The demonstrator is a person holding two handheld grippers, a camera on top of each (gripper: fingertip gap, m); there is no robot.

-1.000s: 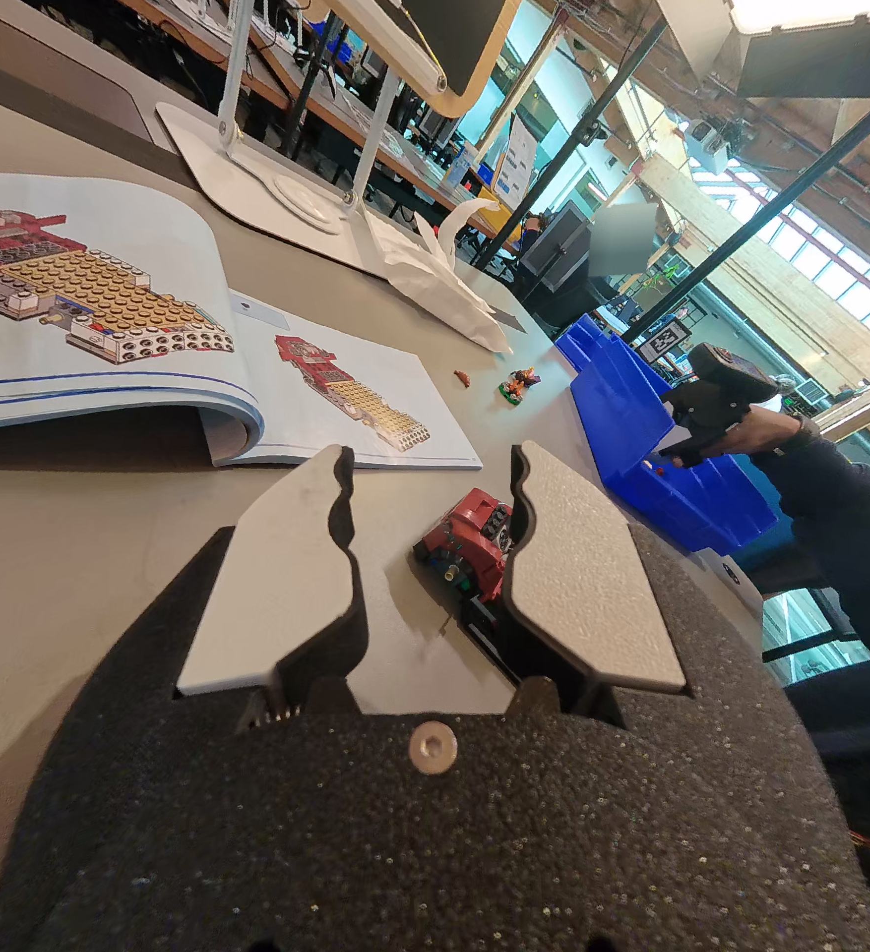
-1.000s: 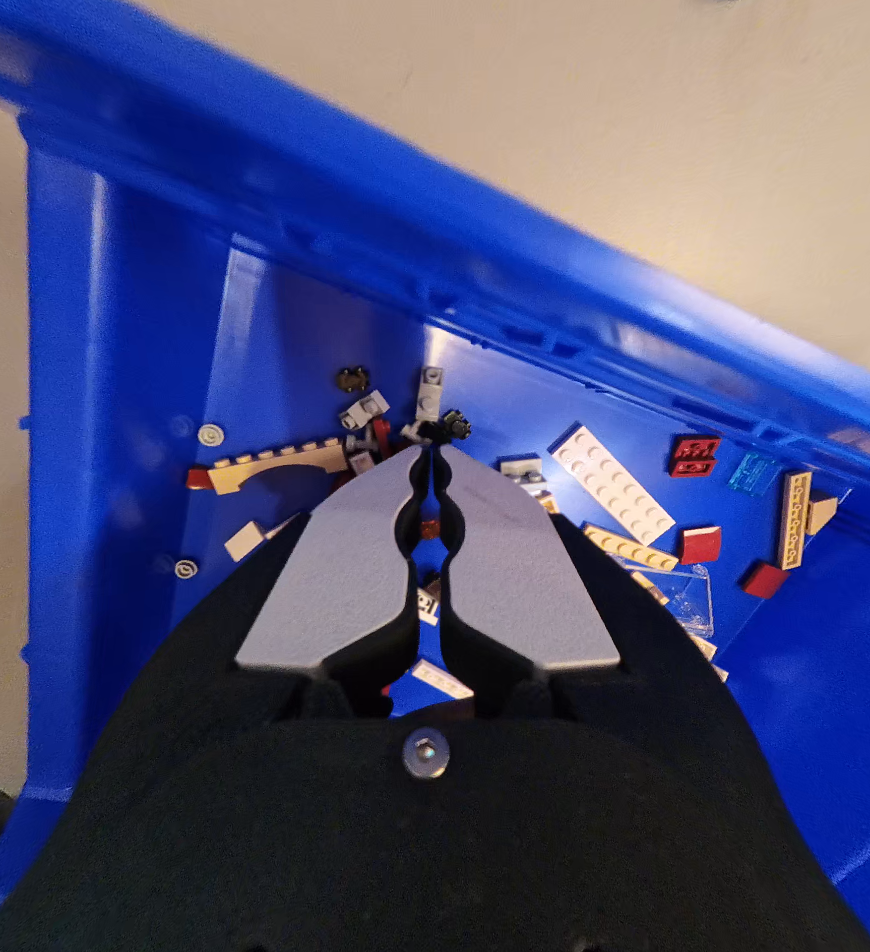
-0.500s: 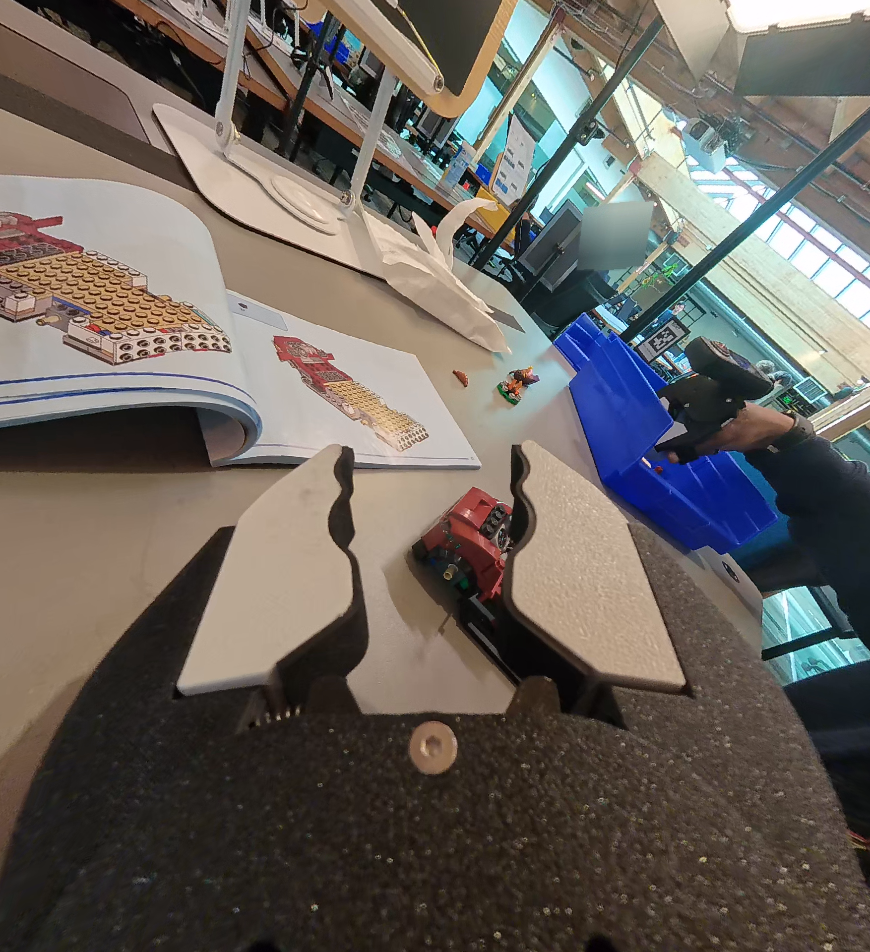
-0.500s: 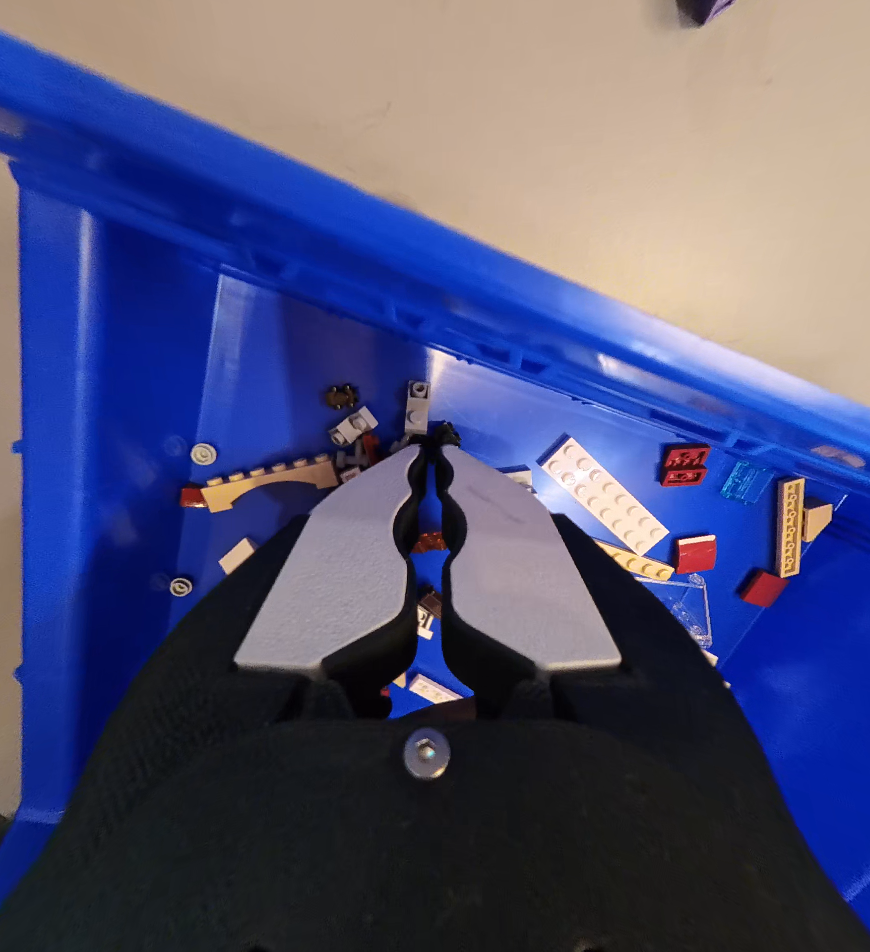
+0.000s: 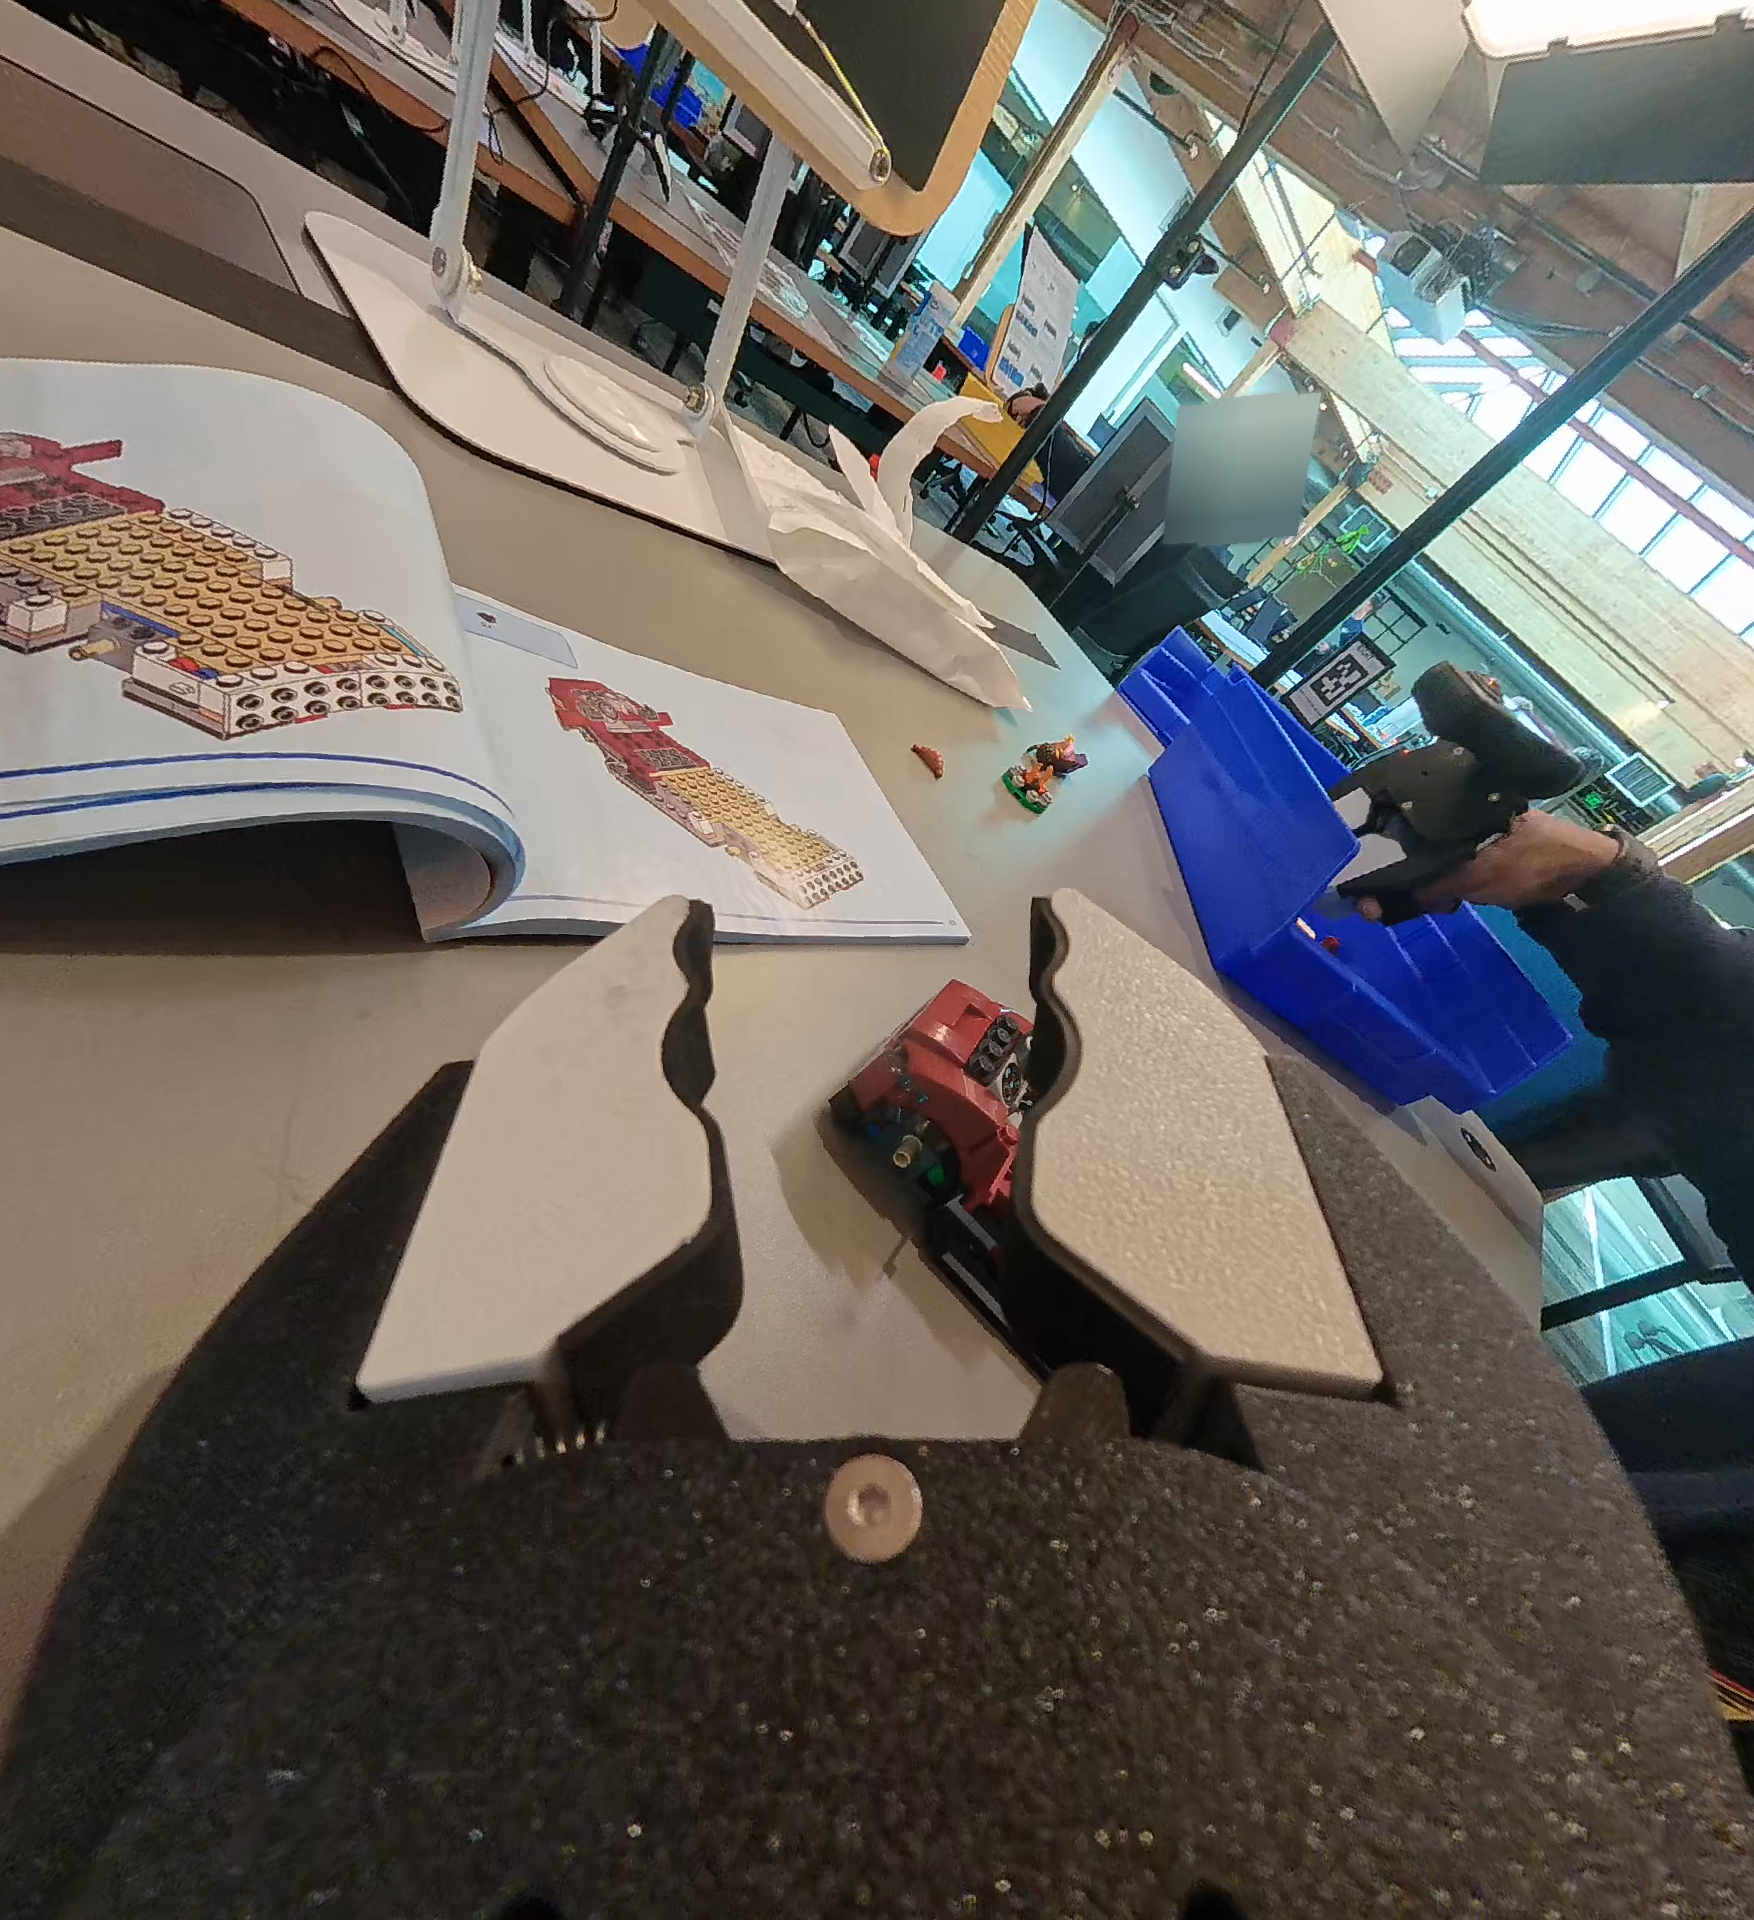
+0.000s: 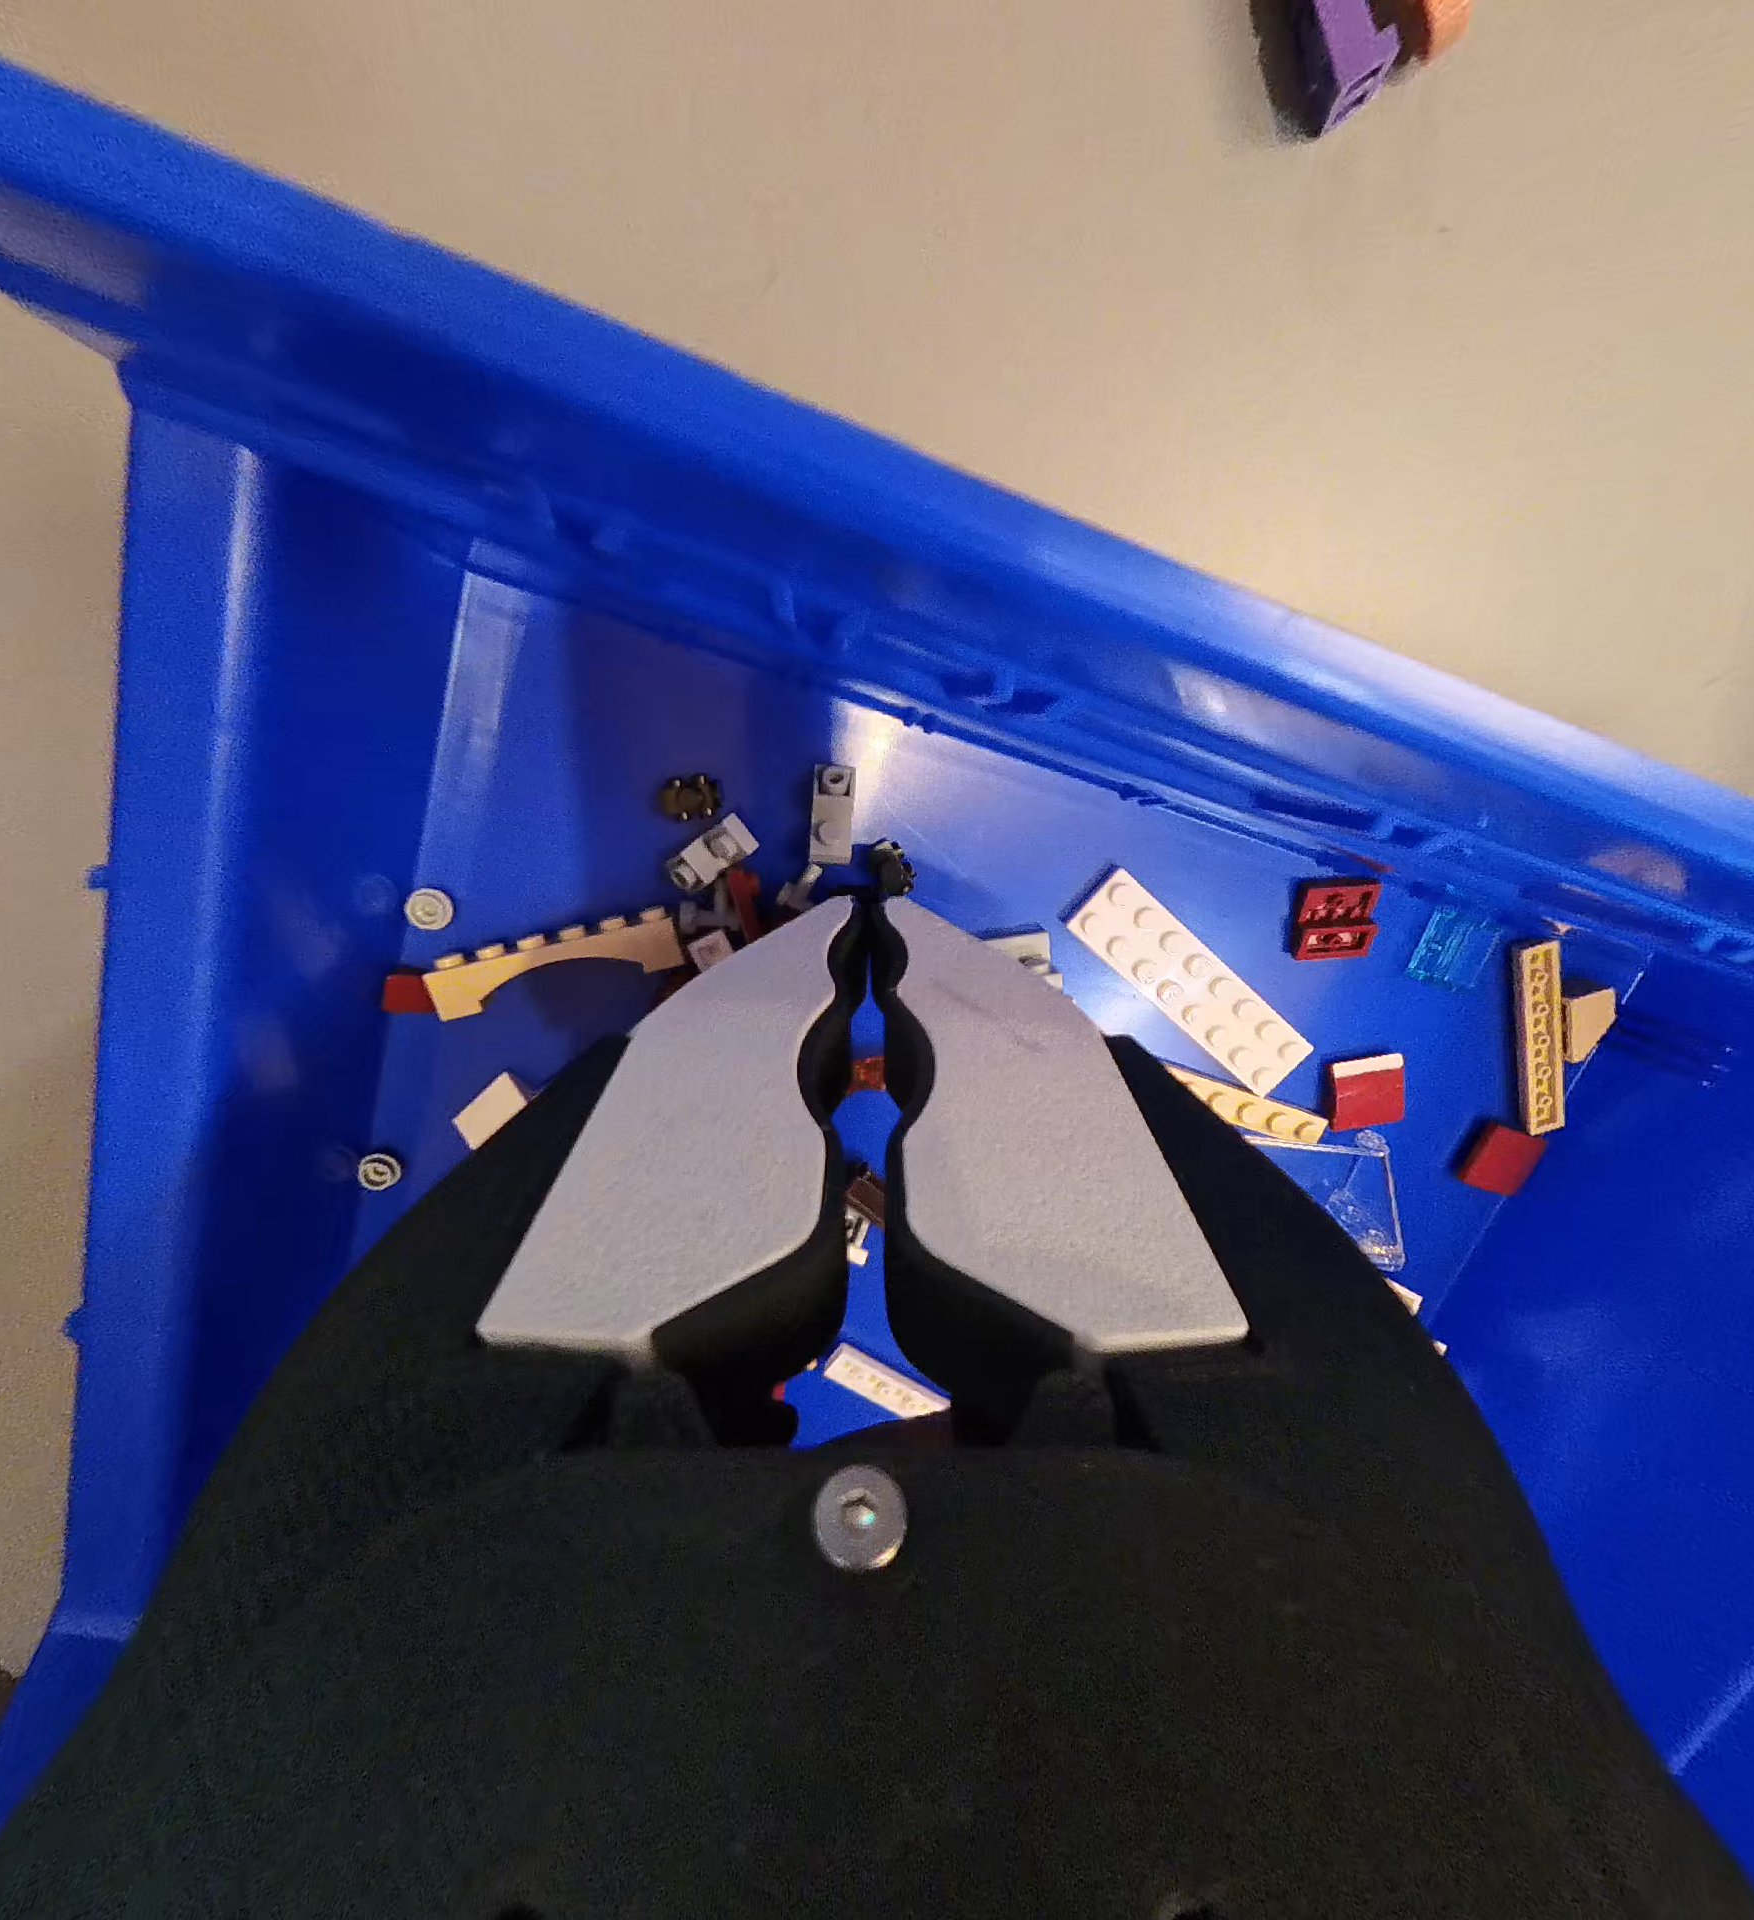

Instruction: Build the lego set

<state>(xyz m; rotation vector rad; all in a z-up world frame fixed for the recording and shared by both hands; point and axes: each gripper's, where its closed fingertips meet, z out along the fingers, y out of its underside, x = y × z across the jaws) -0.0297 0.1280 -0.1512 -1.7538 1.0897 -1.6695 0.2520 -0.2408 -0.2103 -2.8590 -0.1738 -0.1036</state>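
My left gripper [image 5: 868, 914] is open low over the grey table. A red brick-built model [image 5: 940, 1081] lies on the table against the inner side of its right finger [image 5: 1164, 1122]. The left finger stands well clear of the model. My right gripper [image 6: 868, 914] is shut inside the blue bin [image 6: 644, 520], pinching a small black piece [image 6: 891, 871] at its tips above the loose bricks. The left wrist view shows it in a hand at the bin [image 5: 1356, 883].
An open instruction booklet [image 5: 644, 810] lies left of the left gripper. Beyond it are a white lamp base [image 5: 499, 374], a crumpled white bag [image 5: 883, 582], a small figure on a green base [image 5: 1044, 774] and a brown piece [image 5: 930, 761]. The bin holds a white plate [image 6: 1190, 977], a tan arch [image 6: 540, 961] and red bricks. Across from one pair of fingers to the other is roughly 45 centimetres.
My right gripper has risen a little from the bin floor with the black piece still in its tips. The left gripper and the red model have not moved.
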